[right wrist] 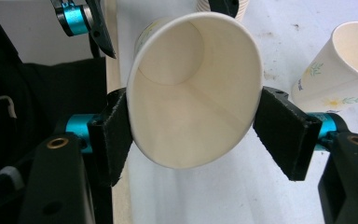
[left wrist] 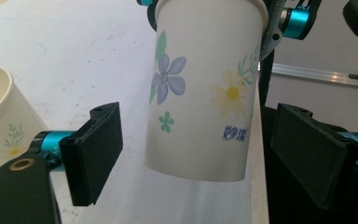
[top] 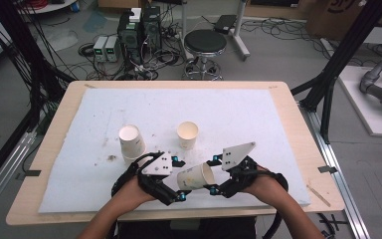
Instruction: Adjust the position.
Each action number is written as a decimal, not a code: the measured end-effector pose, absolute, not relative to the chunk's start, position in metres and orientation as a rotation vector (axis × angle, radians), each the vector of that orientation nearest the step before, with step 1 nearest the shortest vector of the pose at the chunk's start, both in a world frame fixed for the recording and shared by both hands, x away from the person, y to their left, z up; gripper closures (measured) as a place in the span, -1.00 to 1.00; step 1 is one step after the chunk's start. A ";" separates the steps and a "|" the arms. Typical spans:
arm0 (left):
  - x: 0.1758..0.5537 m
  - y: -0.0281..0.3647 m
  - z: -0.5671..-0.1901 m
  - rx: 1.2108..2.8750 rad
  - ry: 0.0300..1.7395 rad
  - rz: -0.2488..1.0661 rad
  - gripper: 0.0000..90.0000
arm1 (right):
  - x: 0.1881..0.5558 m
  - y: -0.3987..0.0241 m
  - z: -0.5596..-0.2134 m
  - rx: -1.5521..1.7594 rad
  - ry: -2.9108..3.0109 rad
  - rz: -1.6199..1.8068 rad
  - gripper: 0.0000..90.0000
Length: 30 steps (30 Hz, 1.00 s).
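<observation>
One paper cup [right wrist: 191, 88] squeezed oval, its base hidden from right claw [right wrist: 193, 135].

paper cups: 3 [top: 195, 176] [top: 132, 142] [top: 187, 135] | hand-held grippers: 2 [top: 180, 178] [top: 214, 175] | stool: 1 [top: 205, 42]

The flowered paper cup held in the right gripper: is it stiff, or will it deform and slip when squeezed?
Probably soft: the cup's rim looks squashed into an oval between the right gripper's pads. It seems light, since it is empty inside and held sideways by the rim alone. The smooth wall narrows toward the base, so it may slip; a harder squeeze would likely crease it.
</observation>
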<state>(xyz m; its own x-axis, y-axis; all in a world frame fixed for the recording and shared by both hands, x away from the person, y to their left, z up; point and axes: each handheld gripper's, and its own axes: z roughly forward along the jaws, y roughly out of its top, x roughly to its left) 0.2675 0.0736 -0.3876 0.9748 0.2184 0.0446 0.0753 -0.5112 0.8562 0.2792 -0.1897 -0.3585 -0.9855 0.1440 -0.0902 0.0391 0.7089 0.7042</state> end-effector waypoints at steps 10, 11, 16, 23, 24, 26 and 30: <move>0.270 0.065 -0.391 2.167 0.192 0.179 -0.59 | 0.279 -0.175 -0.355 0.095 2.805 0.994 -0.31; 0.270 0.064 -0.391 2.173 0.187 0.180 -0.59 | 0.278 -0.173 -0.354 0.083 2.807 0.977 -0.31; 0.272 0.061 -0.394 2.188 0.191 0.170 -0.56 | 0.278 -0.167 -0.351 0.049 2.813 0.923 -0.31; 0.274 0.059 -0.395 2.206 0.198 0.155 -0.51 | 0.278 -0.161 -0.349 0.022 2.819 0.867 -0.31; 0.274 0.059 -0.396 2.208 0.198 0.153 -0.49 | 0.278 -0.160 -0.348 0.012 2.817 0.848 -0.31; 0.274 0.058 -0.396 2.214 0.198 0.148 -0.47 | 0.278 -0.158 -0.348 0.001 2.820 0.822 -0.31; 0.275 0.056 -0.397 2.225 0.199 0.139 -0.44 | 0.277 -0.154 -0.346 -0.006 2.833 0.785 -0.31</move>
<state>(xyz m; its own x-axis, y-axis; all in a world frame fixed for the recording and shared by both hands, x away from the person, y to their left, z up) 0.2750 0.0561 -0.3972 0.9809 0.1921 0.0304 0.0942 -0.6061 0.7898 0.2766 -0.1543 -0.3462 -0.9797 0.0497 -0.1943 -0.0574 0.8588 0.5090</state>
